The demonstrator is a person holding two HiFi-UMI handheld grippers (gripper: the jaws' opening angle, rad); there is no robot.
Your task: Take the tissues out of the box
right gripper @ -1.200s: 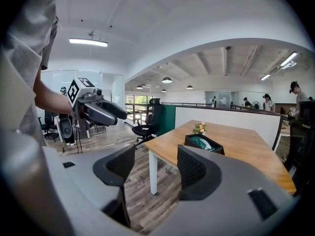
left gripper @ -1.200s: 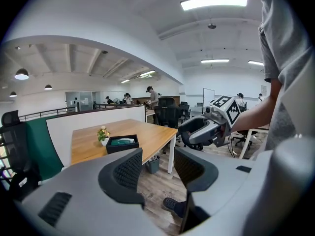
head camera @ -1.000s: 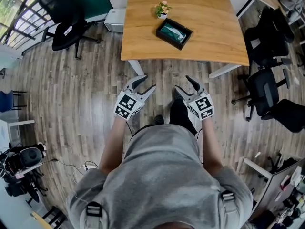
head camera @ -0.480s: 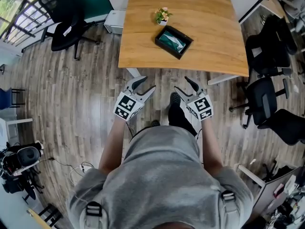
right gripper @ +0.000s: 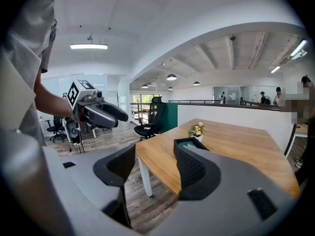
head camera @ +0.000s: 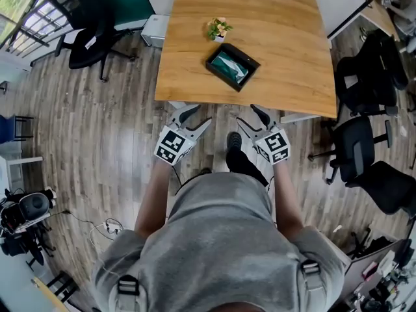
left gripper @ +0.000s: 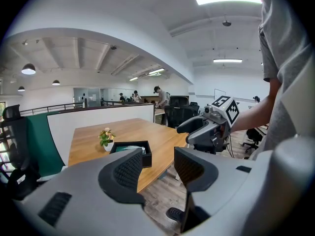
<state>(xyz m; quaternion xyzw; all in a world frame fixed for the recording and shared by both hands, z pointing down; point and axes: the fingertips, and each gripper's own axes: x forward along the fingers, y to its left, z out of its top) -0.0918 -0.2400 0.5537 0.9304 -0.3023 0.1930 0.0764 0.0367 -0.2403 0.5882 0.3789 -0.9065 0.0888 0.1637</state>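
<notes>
Tissues (head camera: 231, 65) in box (head camera: 221, 78) half hidden behind parted fingers of right gripper (right gripper: 153, 163); left gripper (left gripper: 158, 168) parted too

Overhead and low views, shared table (head camera: 279, 31).

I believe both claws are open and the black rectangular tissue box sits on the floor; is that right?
Not quite: the black rectangular tissue box sits on the light wooden table, as the head view shows. The left claw and right claw are indeed open.
</notes>
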